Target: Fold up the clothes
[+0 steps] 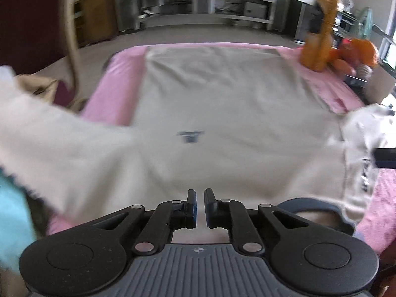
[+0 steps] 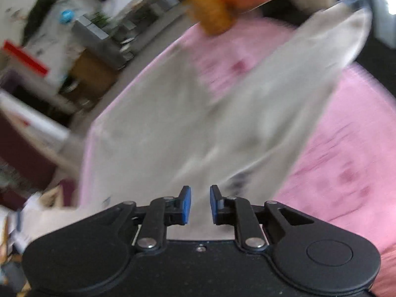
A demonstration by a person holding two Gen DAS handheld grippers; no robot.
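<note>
Cream long-sleeved shirt [image 1: 217, 113] spread flat, front up, over a pink bed cover [image 1: 116, 91], with a small dark logo [image 1: 191, 136] on the chest and the dark-edged collar [image 1: 311, 210] nearest the camera. One sleeve stretched out to the left past the edge of the cover, the other reaching right, with dark lettering [image 1: 366, 175] down it. Left gripper [image 1: 200, 195] hovering above the shirt close to the collar, black fingers with blue pads standing a narrow gap apart, nothing between them, only fabric visible below. Far right corner of the bed holding an orange plush giraffe [image 1: 319, 47] and a second orange soft toy [image 1: 358, 52] just beside it. Beyond the bed, grey carpet, a wooden cabinet [image 1: 96, 17] and long grey shelving against the back wall. Right wrist view tilted and heavily blurred: same shirt [image 2: 173, 113] across the pink cover [image 2: 346, 148], one sleeve [image 2: 321, 57] running up toward the top right. Right gripper [image 2: 200, 193] over the shirt, blue-padded fingers slightly parted, empty gap, no cloth pinched. Giraffe base [image 2: 212, 17] at the top edge.
</note>
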